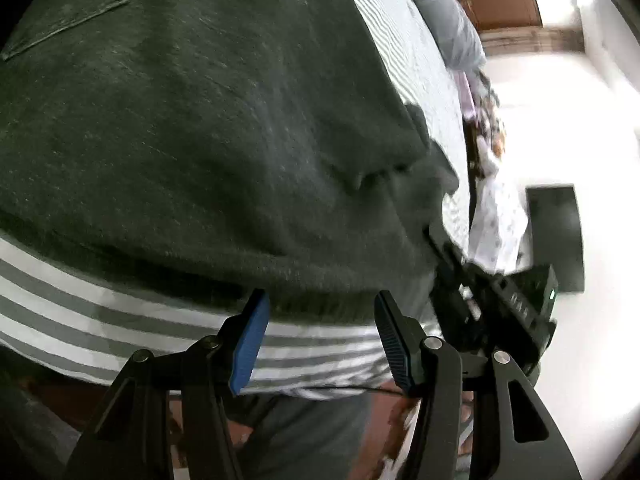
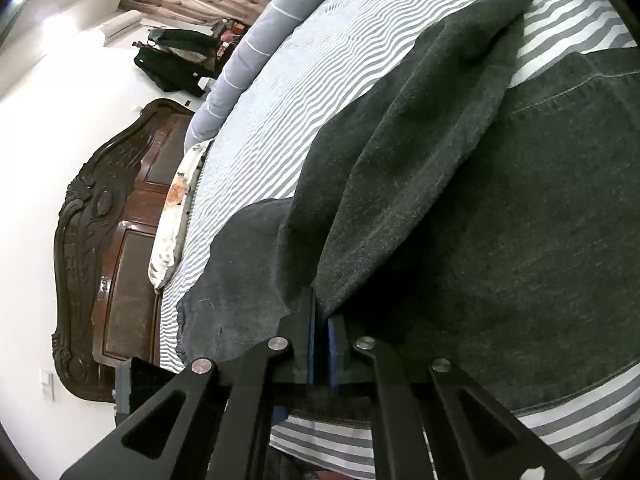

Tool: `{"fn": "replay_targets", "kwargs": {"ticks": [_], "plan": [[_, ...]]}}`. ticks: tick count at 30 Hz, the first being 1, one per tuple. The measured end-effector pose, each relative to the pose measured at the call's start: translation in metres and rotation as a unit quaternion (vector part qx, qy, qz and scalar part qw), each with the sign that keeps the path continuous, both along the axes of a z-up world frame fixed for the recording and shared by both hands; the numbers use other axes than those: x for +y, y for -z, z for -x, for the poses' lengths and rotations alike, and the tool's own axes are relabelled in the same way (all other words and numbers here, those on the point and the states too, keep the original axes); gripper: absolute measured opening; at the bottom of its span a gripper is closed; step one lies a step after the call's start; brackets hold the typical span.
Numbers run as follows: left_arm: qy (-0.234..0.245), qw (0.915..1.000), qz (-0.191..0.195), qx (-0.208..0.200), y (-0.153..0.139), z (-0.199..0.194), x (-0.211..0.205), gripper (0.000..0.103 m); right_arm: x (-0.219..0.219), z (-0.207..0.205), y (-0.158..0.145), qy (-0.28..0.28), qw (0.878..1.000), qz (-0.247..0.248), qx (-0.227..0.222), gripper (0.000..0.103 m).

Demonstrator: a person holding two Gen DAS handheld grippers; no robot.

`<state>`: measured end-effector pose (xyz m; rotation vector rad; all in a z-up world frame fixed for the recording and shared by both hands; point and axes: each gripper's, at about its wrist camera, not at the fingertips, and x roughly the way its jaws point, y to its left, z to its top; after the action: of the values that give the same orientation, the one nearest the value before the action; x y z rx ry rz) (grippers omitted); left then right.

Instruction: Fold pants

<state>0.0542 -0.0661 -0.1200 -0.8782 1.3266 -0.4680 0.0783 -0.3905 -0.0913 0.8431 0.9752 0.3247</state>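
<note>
Dark grey pants [image 1: 200, 140] lie spread on a grey-and-white striped bed sheet [image 1: 100, 320], with a back pocket showing at the upper left. My left gripper [image 1: 320, 296] stands open at the near edge of the pants, its blue pads apart and nothing pinched between them. In the right wrist view my right gripper [image 2: 320, 314] is shut on a fold of the pants [image 2: 420, 160]. This fold rises as a ridge of cloth running away to the upper right over the flat part. The right gripper [image 1: 480, 300] also shows at the right in the left wrist view.
A rolled grey duvet [image 2: 248, 60] lies along the far side of the bed. A floral pillow [image 2: 172, 220] rests by the carved dark wooden headboard [image 2: 100, 240]. Clothes hang on a rack [image 2: 176, 60] by the white wall. The bed's near edge runs just under both grippers.
</note>
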Motion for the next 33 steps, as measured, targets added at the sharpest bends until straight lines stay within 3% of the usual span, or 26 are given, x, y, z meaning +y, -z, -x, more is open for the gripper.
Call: {"fn": "replay_targets", "kwargs": {"ticks": [4,11,12,13,16,20,26,33], "plan": [[-0.043,0.9988,0.022,0.003,-0.005,-0.004,0.009,0.055,-0.001,0.005,0.002,0.007,1.000,-0.003,0.003,0.005],[-0.065,0.9978,0.013,0.007,0.001,-0.014,-0.001,0.054,-0.004,0.010,0.007,0.011,1.000,-0.008,0.003,0.005],[-0.061,0.9981,0.011,0.005,0.001,-0.015,-0.004,0.044,-0.004,0.010,0.007,0.008,1.000,-0.008,-0.001,0.006],[-0.054,0.9985,0.000,0.003,0.001,-0.017,-0.008,0.026,-0.003,0.010,0.006,0.004,1.000,-0.005,-0.007,0.007],[-0.042,0.9987,-0.024,-0.014,-0.001,-0.016,-0.012,0.011,-0.002,0.007,0.008,-0.002,1.000,-0.018,-0.011,0.012],[-0.044,0.9982,-0.029,-0.028,-0.010,-0.013,-0.012,0.009,-0.004,0.001,0.014,-0.006,0.999,-0.043,-0.020,0.034],[-0.028,0.9945,-0.066,-0.076,-0.031,-0.008,-0.018,0.009,-0.032,-0.026,0.019,0.034,0.997,-0.065,-0.033,0.033],[-0.024,0.9939,-0.074,-0.078,-0.030,-0.010,-0.021,0.009,-0.111,-0.071,0.025,0.121,0.991,-0.053,-0.021,0.026]]}}
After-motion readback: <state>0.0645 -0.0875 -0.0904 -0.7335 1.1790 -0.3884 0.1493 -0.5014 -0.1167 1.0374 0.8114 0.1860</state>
